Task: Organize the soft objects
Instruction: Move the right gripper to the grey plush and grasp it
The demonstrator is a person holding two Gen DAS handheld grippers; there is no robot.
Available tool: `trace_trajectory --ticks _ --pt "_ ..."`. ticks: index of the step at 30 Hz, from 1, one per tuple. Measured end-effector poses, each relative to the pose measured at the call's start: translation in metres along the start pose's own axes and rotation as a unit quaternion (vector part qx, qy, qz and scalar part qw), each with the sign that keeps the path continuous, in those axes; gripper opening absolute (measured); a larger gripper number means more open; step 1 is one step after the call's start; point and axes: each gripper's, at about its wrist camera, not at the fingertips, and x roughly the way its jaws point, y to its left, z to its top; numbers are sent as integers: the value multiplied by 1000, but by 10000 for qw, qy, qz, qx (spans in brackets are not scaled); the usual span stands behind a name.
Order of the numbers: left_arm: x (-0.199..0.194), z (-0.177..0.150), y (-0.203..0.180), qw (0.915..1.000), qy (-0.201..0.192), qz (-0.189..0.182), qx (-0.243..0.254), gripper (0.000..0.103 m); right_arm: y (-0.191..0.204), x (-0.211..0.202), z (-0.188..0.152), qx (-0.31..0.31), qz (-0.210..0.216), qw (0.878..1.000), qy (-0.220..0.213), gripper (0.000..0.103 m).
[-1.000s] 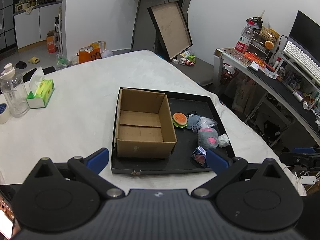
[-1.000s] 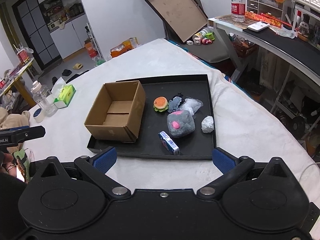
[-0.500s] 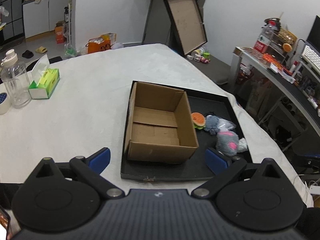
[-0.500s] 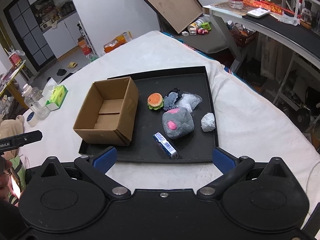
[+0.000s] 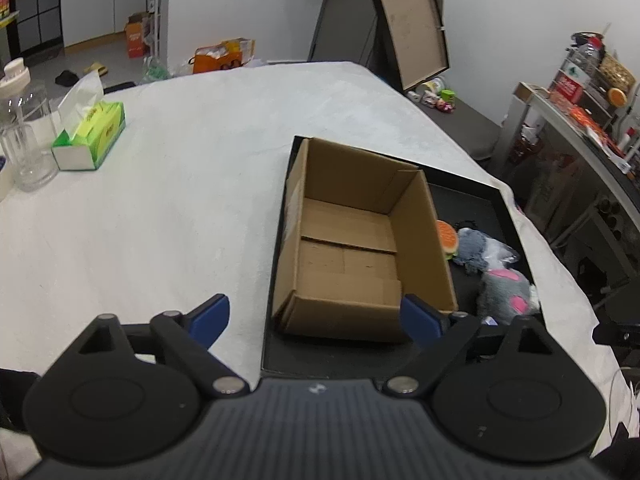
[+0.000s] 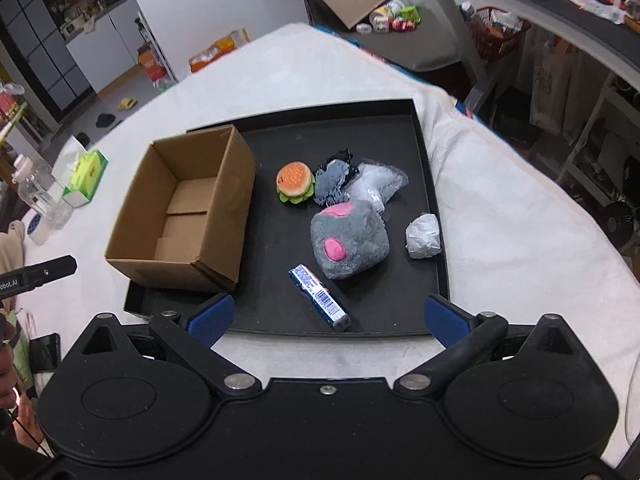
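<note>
An open, empty cardboard box (image 6: 188,208) stands in the left part of a black tray (image 6: 432,184). To its right lie a burger plush (image 6: 295,182), a dark grey cloth piece (image 6: 332,182), a clear bag (image 6: 378,182), a grey plush with pink patches (image 6: 348,240), a crumpled white wad (image 6: 423,236) and a blue candy roll (image 6: 320,297). My right gripper (image 6: 327,318) is open and empty, above the tray's near edge. My left gripper (image 5: 316,318) is open and empty, near the box (image 5: 360,240); the burger plush (image 5: 447,237) and grey plush (image 5: 505,294) show beside it.
The tray sits on a white-covered table (image 5: 160,200). A green tissue box (image 5: 90,136) and a clear bottle (image 5: 24,136) stand at the table's far left. A cluttered desk (image 5: 580,128) is at the right. A board (image 5: 412,24) leans behind the table.
Both grippers have moved closer to the tray. The left view has shifted left, so the box now sits right of centre. Nothing on the tray has moved.
</note>
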Motion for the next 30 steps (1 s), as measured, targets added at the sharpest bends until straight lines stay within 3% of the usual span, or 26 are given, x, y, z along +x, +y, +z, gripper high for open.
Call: trace_trajectory --ticks 10,19,27,30 --pt "45 15 7 9997 209 76 -113 74 2 49 27 -15 36 9994 358 101" --pt "84 30 8 9988 460 123 -133 53 1 107 50 -76 -102 9971 745 101" --pt "105 33 19 9971 737 79 -180 25 -6 149 58 -90 -456 9930 1087 101" --pt "109 32 21 9967 801 18 -142 21 -7 160 59 -46 -507 9921 1149 94"
